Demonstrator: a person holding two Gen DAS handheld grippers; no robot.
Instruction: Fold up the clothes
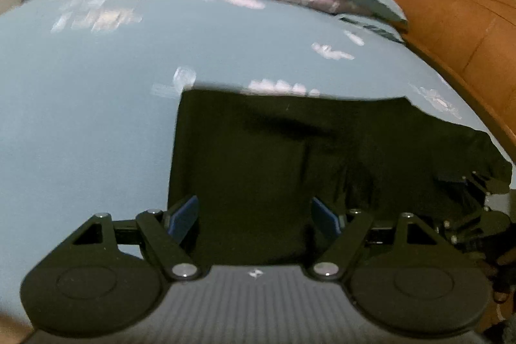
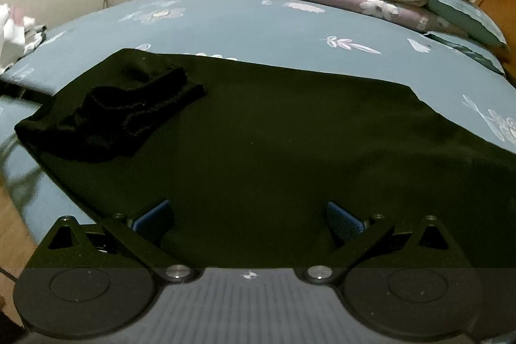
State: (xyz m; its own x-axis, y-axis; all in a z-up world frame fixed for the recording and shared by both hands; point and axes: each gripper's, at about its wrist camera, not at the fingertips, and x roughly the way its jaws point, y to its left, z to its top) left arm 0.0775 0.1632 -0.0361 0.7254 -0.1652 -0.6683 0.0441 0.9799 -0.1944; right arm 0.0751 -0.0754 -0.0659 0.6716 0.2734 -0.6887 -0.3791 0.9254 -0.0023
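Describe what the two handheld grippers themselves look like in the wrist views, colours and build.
Both match. The left gripper and right gripper have black linkage arms with silver pivot bolts, triangular cut-outs and round black disc housings. The fingers carry blue ribbed pads. Between the discs sits a grey ribbed body with a small white mark. No cables are visible on either.

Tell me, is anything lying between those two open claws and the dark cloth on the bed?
Nothing visible. Both the left gripper and the right gripper hang with jaws open right above the dark garment, and no other thing lies between.
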